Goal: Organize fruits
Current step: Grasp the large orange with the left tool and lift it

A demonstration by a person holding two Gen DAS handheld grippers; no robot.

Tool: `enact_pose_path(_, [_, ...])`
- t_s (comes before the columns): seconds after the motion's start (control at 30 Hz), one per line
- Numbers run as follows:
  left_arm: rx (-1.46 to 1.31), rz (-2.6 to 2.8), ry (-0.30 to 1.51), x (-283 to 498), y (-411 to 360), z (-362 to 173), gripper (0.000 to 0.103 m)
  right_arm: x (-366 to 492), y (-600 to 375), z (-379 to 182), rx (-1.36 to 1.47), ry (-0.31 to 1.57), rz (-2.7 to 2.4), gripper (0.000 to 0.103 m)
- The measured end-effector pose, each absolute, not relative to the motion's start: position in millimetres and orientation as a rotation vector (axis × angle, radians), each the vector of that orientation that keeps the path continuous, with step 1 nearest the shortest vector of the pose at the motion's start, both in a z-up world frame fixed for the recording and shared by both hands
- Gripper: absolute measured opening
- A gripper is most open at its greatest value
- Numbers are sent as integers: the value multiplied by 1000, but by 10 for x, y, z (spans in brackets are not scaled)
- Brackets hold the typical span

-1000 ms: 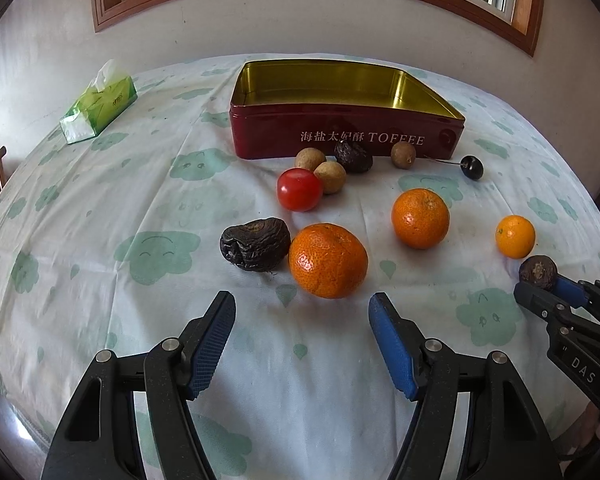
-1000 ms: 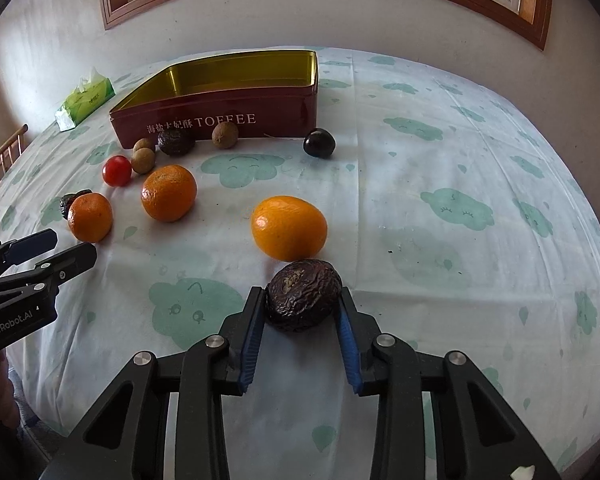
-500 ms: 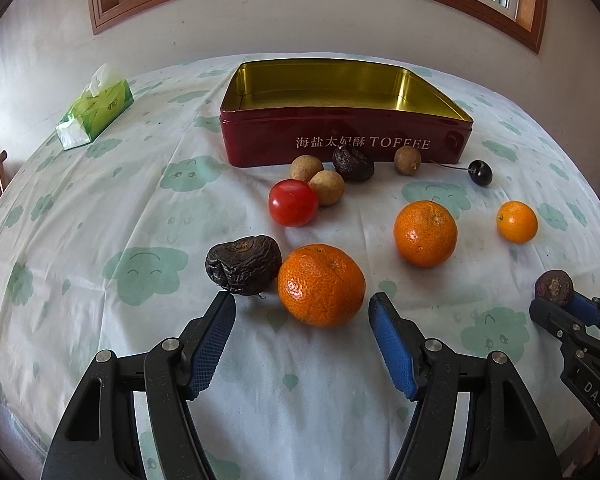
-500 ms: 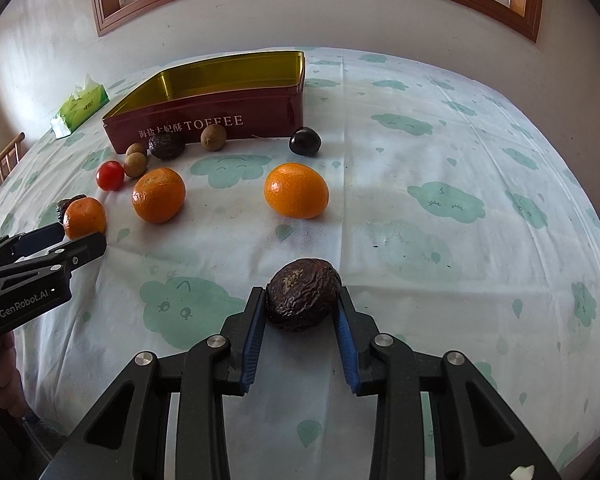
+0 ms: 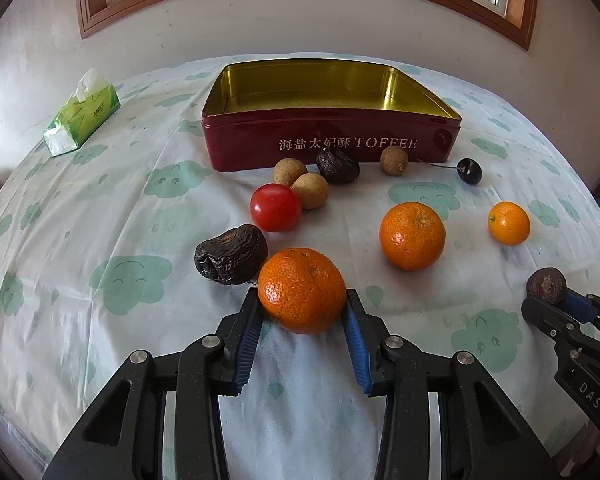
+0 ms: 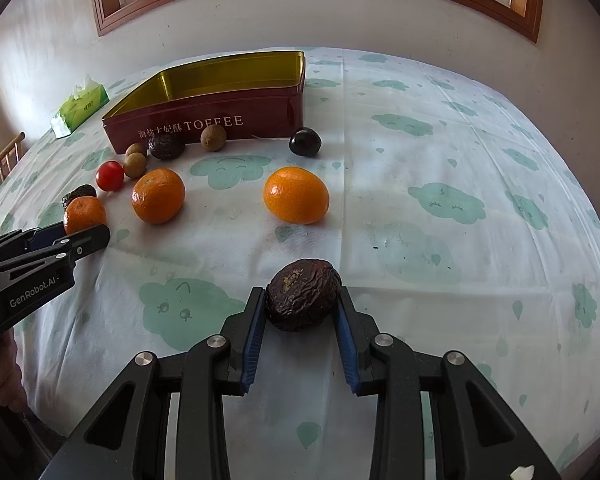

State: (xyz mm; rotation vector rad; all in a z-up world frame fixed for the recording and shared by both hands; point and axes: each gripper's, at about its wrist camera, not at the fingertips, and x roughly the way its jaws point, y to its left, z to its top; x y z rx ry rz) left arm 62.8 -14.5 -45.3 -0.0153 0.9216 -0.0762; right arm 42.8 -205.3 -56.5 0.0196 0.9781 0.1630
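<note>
My left gripper [image 5: 302, 304] is shut on an orange mandarin [image 5: 301, 290] low over the table. A wrinkled dark passion fruit [image 5: 231, 255] lies touching its left side. My right gripper [image 6: 300, 306] is shut on another wrinkled dark passion fruit [image 6: 303, 295] and holds it above the cloth; it also shows in the left wrist view [image 5: 546, 285]. The open red toffee tin [image 5: 328, 152] with a gold inside stands at the back. Before it lie a red tomato [image 5: 275, 207], three longans, a third passion fruit [image 5: 337, 165], a dark cherry [image 5: 469, 171] and two more oranges [image 5: 412, 236].
A green tissue pack [image 5: 82, 120] lies at the back left. The table carries a white cloth with green cloud prints [image 6: 444, 204]. A wooden chair [image 6: 0, 164] stands beyond the left edge. The wall and window run behind the table.
My left gripper has moved forward and closed on the near mandarin. My right gripper has drawn back from the oranges with the passion fruit in it.
</note>
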Motion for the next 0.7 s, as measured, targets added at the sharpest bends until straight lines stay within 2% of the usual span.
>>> enact_pose_path(0.7, [13, -97, 920, 464, -200, -394, 40, 427, -2043, -562, 14, 981, 160, 31])
